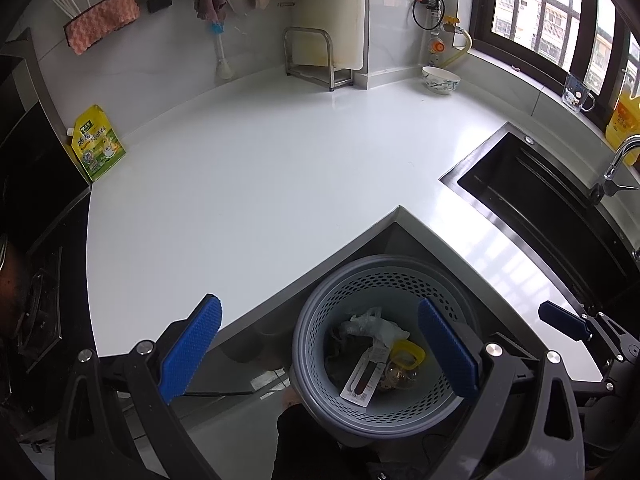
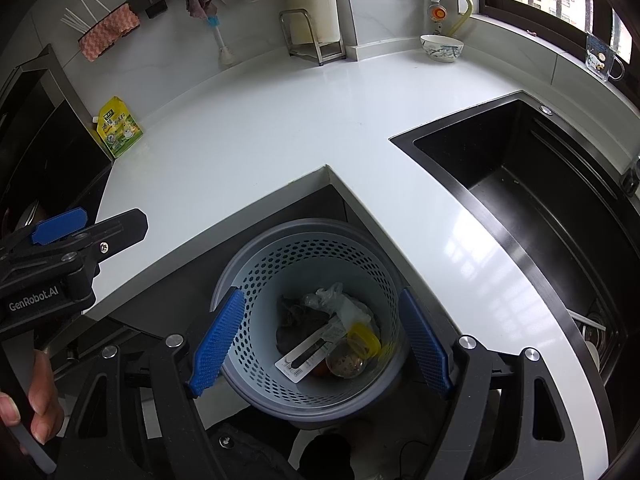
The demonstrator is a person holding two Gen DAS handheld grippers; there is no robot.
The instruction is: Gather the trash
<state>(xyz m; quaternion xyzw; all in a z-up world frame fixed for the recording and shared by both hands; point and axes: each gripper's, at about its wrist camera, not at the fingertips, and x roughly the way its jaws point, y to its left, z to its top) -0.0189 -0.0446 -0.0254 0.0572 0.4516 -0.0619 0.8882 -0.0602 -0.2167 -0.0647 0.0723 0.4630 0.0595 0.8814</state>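
Both grippers hover over perforated bin (image 2: 308, 316) tucked in notch of white counter (image 2: 280, 128). Left gripper (image 1: 320, 344) jaws wide apart, nothing between pads. Right gripper (image 2: 320, 340) jaws likewise spread, empty. Trash sits at bin bottom: crumpled plastic bag (image 2: 340, 304), flat card pack (image 2: 308, 354), yellow ring (image 2: 364, 340), dark rag (image 2: 294, 312). Counter near bin bare. Yellow-green pouch (image 2: 120, 128) leans at far left, bowl (image 2: 441, 48) far by window. Collecting looks mostly finished; next move, if any, likely reach far left for pouch.

Oil bottle (image 1: 624, 120) cut by edge
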